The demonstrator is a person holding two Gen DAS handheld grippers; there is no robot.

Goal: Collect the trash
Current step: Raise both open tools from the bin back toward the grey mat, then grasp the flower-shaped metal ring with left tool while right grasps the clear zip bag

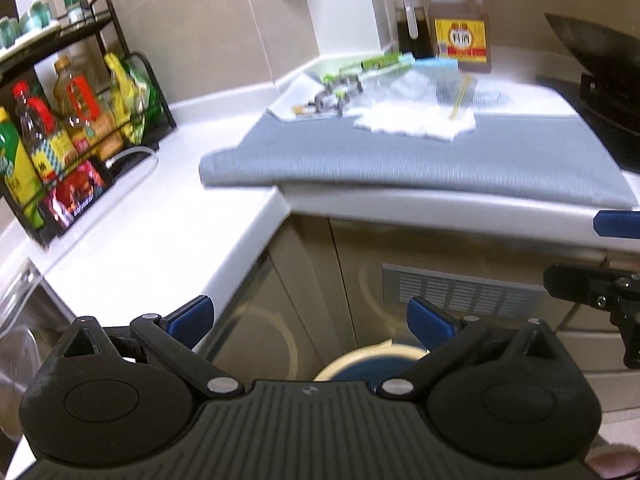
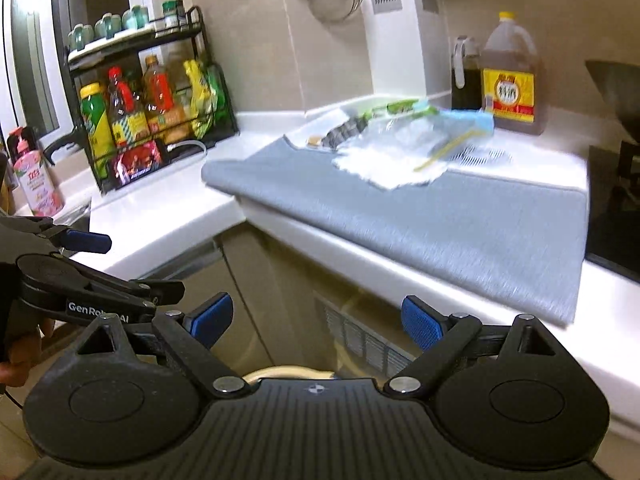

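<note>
A heap of trash lies at the back of a grey mat on the white counter: crumpled white paper, clear plastic bags and green wrappers. The same heap shows in the right wrist view, with the paper, the plastic and the mat. My left gripper is open and empty, held below the counter edge in front of the cabinet. My right gripper is open and empty, also below the counter edge. A round bin rim shows under the left gripper.
A black rack with bottles and packets stands on the counter at left. A large brown jug and a dark dispenser stand behind the trash. A black wok and hob are at right. A pink bottle is far left.
</note>
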